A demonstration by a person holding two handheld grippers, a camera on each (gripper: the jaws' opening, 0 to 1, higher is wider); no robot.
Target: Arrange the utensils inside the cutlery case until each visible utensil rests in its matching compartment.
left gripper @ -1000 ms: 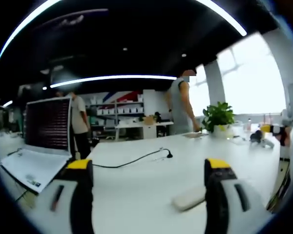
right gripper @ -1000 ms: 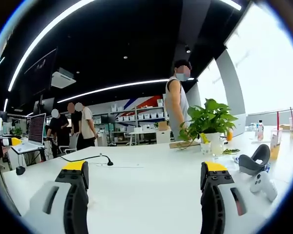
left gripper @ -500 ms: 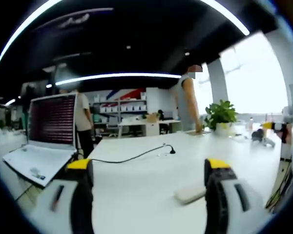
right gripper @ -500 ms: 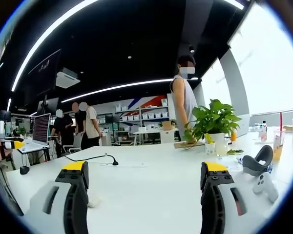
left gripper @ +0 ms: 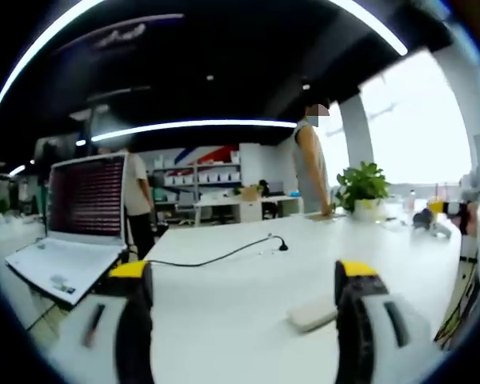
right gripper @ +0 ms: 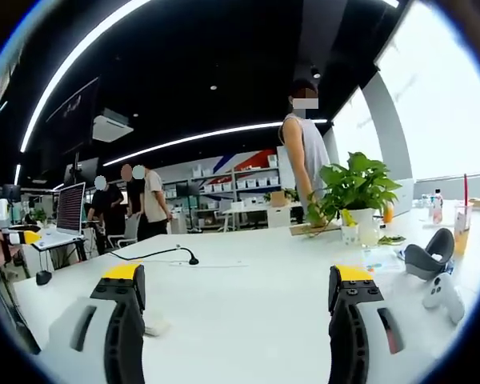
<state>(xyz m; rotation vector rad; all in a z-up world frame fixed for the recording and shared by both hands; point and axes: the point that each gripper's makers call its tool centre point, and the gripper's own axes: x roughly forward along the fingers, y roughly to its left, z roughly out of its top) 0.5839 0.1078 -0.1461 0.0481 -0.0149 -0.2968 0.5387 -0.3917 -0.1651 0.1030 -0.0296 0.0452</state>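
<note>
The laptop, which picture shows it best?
The left gripper view. There the laptop sits close and big on the table's left edge, with its lit screen and pale keyboard both plain. In the right gripper view the laptop is small and far off at the left, so you mostly see just its screen.

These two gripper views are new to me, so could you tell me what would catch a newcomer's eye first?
In the left gripper view, an open laptop with a reddish screen stands at the left on the long white table, and a black cable runs across the middle. In the right gripper view, a potted plant stands at the right, with a person in a sleeveless top beside it. Both the left gripper and the right gripper hang open with nothing between the jaws.
</note>
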